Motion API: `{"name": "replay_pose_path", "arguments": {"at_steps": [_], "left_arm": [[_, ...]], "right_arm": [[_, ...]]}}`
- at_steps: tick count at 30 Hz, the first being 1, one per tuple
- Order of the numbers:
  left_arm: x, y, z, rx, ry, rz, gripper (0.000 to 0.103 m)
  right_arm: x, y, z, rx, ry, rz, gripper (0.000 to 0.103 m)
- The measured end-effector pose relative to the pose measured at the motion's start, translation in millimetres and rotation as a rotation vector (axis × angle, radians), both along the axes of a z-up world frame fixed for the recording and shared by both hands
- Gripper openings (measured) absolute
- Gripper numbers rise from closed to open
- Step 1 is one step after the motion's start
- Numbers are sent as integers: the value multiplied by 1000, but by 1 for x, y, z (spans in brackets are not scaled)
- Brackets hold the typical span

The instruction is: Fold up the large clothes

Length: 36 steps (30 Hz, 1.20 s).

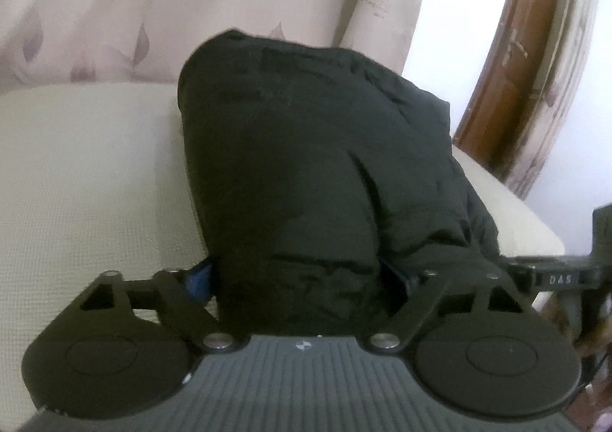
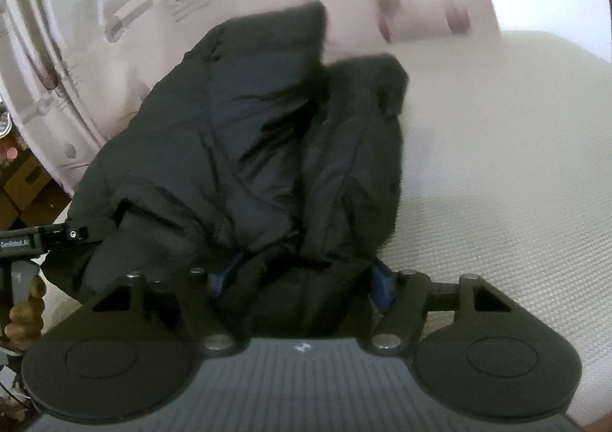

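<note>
- One black padded jacket (image 1: 306,171), bunched and partly folded, lying on a cream textured bed (image 1: 84,171); same jacket in the right view (image 2: 248,149), with two upper flaps standing side by side.
- Near hem gathered between the fingers of the left gripper (image 1: 302,279); blue pads (image 1: 199,279) pressed against the cloth on both sides, so holding jacket.
- Another fold of the near edge caught by the right gripper (image 2: 302,279); blue pad (image 2: 382,284) touching the cloth, fingers likewise holding jacket.
- Other gripper's black body just beside the jacket at the right edge of the left view (image 1: 566,275), and at the left edge of the right view (image 2: 46,237), with a hand (image 2: 25,313) under it.
- Behind the bed, a pale curtain (image 1: 114,3) printed with mauve drops.
- Further right, a brown wooden door (image 1: 512,61).
- Cardboard boxes (image 2: 23,179) low at left in the right view.
</note>
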State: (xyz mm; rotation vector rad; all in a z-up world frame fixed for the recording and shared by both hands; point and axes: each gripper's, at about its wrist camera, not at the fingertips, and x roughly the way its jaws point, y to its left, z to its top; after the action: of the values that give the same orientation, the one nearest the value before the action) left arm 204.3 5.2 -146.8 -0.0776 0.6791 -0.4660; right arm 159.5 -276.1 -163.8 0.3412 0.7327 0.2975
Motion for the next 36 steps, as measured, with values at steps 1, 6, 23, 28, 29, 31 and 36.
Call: {"name": "replay_pose_path", "arguments": {"at_steps": [1,6,23,28,29,31,36], "left_arm": [[-2,0,2,8,-3,11,80],[-18,10,14,51,-14,63,75],[-35,30,32,178,-55,192,76],[-42,20,34,229,-88,244,81],[-45,17,35,248,-100,257,81],[-50,10,37,286,-128,277,84],[-70,-7,49,379,-246,308,99]], "right_arm": [[0,2,1,7,2,6,63],[-1,21,5,-11,-21,55,59],[-1,36,7,-5,-37,105,57],[-7,44,12,-54,-60,76,59],[-8,45,13,-61,-65,69,59],[-11,47,15,-76,-76,54,60],[-27,55,29,-165,-146,5,60]]}}
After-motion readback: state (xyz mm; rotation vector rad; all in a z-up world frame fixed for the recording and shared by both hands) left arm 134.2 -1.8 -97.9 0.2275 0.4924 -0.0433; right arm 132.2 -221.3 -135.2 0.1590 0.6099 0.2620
